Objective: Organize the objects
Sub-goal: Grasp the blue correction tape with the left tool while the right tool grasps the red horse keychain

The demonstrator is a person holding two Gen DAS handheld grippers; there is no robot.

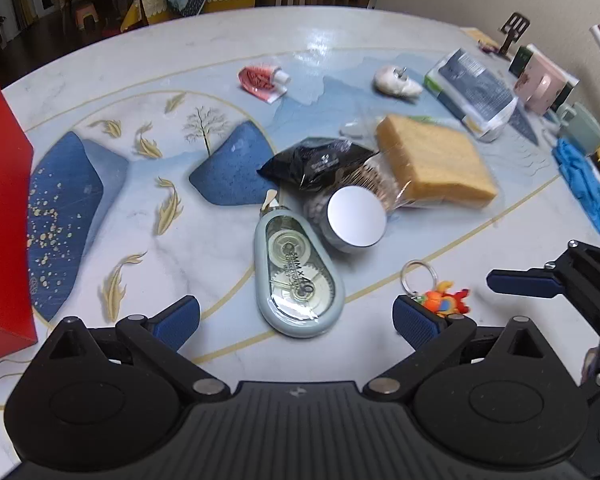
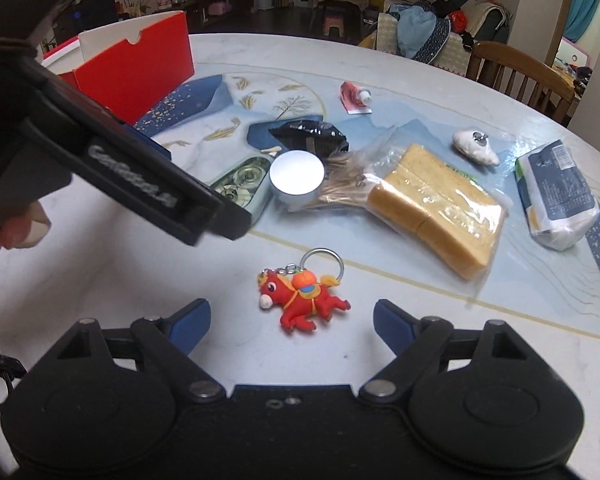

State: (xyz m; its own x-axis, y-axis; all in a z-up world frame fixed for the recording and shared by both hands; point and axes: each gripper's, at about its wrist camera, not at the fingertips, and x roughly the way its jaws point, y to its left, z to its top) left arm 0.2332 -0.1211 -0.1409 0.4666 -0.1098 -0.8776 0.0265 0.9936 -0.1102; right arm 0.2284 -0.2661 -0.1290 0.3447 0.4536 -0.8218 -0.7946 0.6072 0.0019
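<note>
Looking through the left wrist camera, I see my left gripper [image 1: 296, 320] spread wide and empty, its fingers either side of the near end of the correction tape dispenser [image 1: 298, 276] without touching it. That dispenser lies mid-table [image 1: 204, 248], against a round silver-lidded tin [image 1: 354, 220]; the red box [image 1: 2, 216] stands at the left edge.

Through the right wrist camera, my right gripper [image 2: 292, 322] is released too, grasping nothing, the red horse keychain [image 2: 300, 300] lying on the table just ahead of its fingertips, near the nearest edge.
</note>
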